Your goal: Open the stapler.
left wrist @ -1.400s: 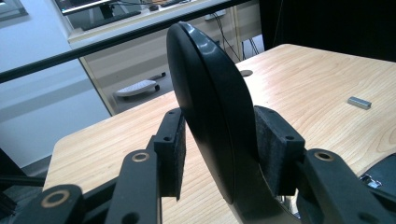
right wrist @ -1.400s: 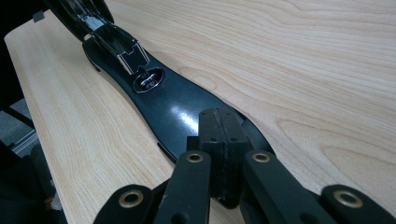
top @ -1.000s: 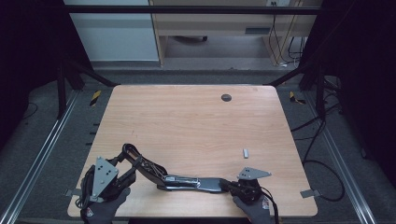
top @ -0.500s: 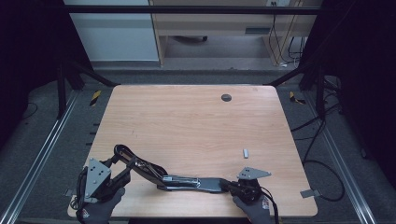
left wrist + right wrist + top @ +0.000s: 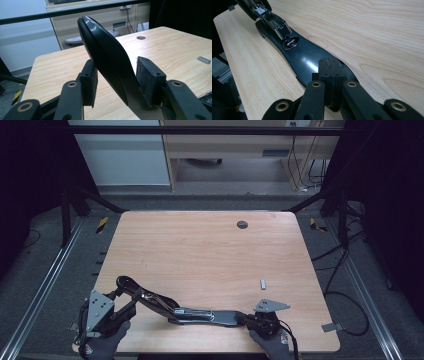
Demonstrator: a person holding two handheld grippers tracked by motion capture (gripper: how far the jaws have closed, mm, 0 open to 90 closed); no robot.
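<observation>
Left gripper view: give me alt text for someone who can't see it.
The black stapler top arm rises tilted between the left claw, whose pads have just been opening and stand off it. Beyond lie the wooden table and a small strip of staples.

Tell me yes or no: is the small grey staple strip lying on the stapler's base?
No, the staple strip lies on the bare table, apart from the opened stapler.

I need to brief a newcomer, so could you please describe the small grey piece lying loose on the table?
Start at the wooden table and go to its near right part. Just beyond the right gripper lies a small grey metal block, alone on bare wood, far smaller than the opened black stapler.
</observation>
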